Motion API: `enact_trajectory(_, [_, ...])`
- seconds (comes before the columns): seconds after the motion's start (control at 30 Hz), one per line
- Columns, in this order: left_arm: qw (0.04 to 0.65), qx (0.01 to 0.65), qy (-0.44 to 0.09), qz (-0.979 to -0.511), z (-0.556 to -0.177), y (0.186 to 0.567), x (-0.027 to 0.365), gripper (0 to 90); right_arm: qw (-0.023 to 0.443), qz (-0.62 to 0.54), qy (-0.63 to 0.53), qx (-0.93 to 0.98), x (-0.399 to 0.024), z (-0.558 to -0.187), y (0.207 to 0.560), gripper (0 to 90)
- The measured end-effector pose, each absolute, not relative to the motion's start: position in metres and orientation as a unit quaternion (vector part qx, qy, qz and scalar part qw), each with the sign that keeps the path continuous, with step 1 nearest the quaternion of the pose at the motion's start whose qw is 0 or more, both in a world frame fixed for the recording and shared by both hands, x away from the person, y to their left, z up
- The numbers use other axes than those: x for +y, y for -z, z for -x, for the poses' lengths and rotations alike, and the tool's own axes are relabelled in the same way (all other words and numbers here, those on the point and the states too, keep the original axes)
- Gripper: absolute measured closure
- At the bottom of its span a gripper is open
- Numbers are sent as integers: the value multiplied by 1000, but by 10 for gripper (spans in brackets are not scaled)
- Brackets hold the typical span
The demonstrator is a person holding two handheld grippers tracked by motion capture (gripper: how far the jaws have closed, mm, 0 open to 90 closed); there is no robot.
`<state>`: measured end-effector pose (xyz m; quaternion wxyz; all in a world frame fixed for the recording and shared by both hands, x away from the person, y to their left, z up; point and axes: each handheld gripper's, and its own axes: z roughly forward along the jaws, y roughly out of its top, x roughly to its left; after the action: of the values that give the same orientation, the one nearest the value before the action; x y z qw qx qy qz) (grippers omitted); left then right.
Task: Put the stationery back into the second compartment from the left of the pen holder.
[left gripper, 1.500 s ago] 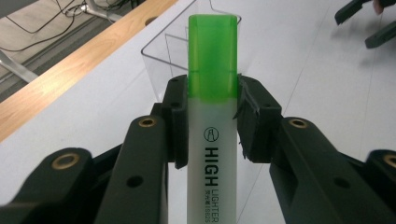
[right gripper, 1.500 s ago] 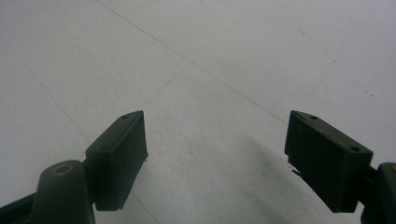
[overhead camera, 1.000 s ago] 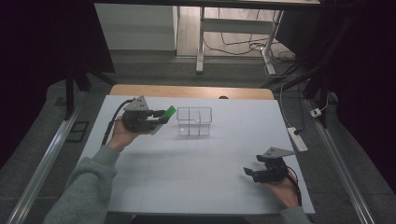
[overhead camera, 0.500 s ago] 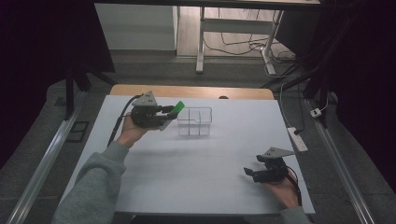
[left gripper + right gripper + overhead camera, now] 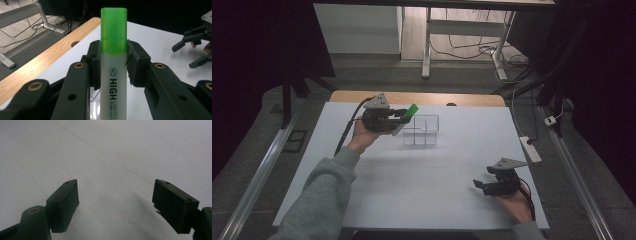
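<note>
We note the left gripper (image 5: 404, 119) has carried the clamped highlighter (image 5: 113, 50) over the clear box's (image 5: 421, 131) left rim; the right gripper (image 5: 480, 182) rests wide open, empty, on bare table (image 5: 422, 180).

White table (image 5: 422, 170), power strip (image 5: 530, 149) beside it, floor cables (image 5: 472, 47)

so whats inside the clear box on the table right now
The clear box looks empty through its walls, showing only its dividers. The left gripper holds the green highlighter over its near-left corner, which covers that part.
</note>
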<state>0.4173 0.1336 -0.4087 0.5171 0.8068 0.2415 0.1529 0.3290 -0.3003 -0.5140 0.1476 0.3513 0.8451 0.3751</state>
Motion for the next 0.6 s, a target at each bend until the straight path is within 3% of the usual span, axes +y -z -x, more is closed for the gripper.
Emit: enact_trajectory(0.6, [527, 254, -147, -797, -436, 415, 110, 663, 147, -353, -371, 846, -301, -330, 515, 216])
